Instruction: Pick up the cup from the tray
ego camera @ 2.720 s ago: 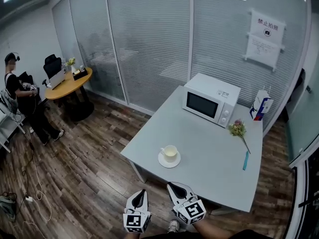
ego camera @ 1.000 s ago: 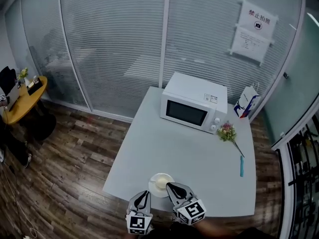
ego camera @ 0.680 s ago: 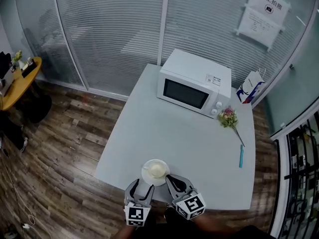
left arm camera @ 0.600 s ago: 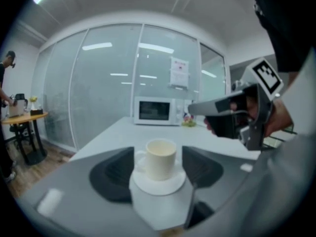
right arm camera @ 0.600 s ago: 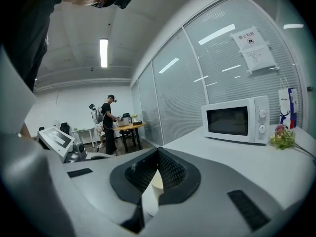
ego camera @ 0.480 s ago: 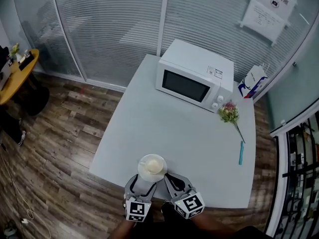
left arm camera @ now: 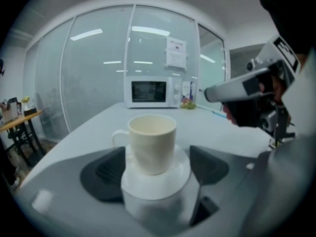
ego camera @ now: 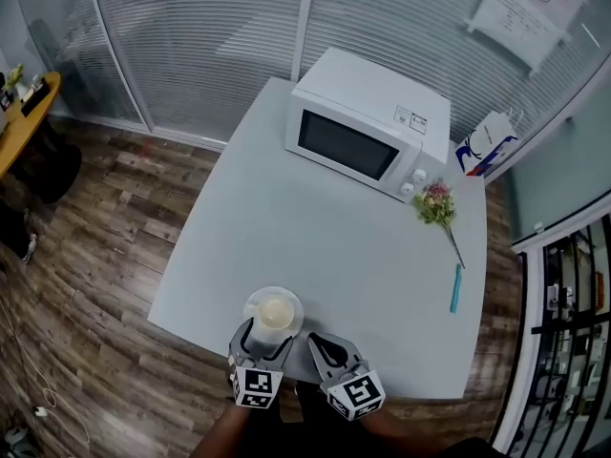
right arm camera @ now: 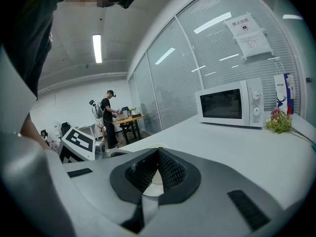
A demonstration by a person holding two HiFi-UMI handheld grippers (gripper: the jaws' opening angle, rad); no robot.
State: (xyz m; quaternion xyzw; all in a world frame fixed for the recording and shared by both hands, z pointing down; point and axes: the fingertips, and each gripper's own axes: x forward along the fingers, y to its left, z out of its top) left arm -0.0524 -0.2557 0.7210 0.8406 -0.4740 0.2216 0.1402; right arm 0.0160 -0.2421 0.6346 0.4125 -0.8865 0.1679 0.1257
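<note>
one cup (left arm camera: 152, 142) upright, handle left; l tool (ego camera: 269, 336) just opened wide round it; r tool (right arm camera: 157, 165) shut.

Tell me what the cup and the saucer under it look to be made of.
Cup: likely glazed ceramic. It is cream and opaque, with a thick smooth wall and rim and a soft sheen.
Saucer: probably the same glazed ceramic. It is whiter and smooth, with a faint gloss, though the blur leaves plastic possible.
</note>
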